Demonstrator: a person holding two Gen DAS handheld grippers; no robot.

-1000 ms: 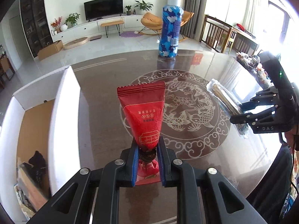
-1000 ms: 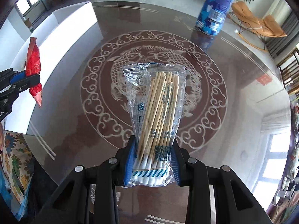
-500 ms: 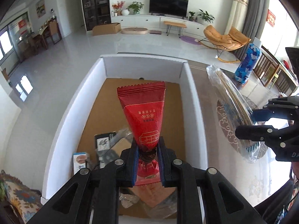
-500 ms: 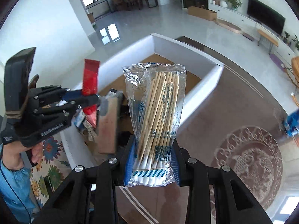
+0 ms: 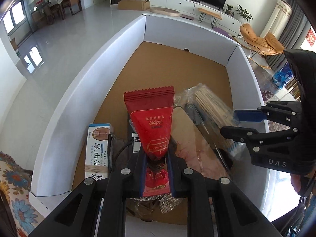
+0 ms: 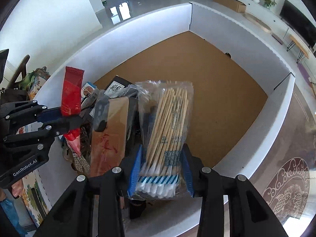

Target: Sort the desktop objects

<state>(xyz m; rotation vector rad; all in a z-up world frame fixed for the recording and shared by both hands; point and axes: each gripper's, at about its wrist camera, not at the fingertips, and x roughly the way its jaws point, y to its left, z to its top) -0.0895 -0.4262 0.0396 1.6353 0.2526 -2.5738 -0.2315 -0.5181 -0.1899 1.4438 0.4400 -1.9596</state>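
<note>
Left hand-held gripper (image 5: 156,169) over white box (image 5: 94,63), jaws narrow, clamped on lower end of red packet (image 5: 153,124); packet stands upright above clutter in box.

Right hand-held gripper (image 6: 161,174) also over box, jaws opening; bag of cotton swabs (image 6: 167,130) between blue pads, pads seem just off bag sides. Bag leans over brown carton (image 6: 110,136).

Nail cream box (image 5: 98,148) lies in box, left of red packet. Far half of box floor bare cardboard. Bench (image 6: 292,158) with fish pattern beside box.

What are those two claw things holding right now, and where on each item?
Left gripper pinches the red packet near its bottom. Right gripper is opening around the swab bag's cotton-tip end.
</note>
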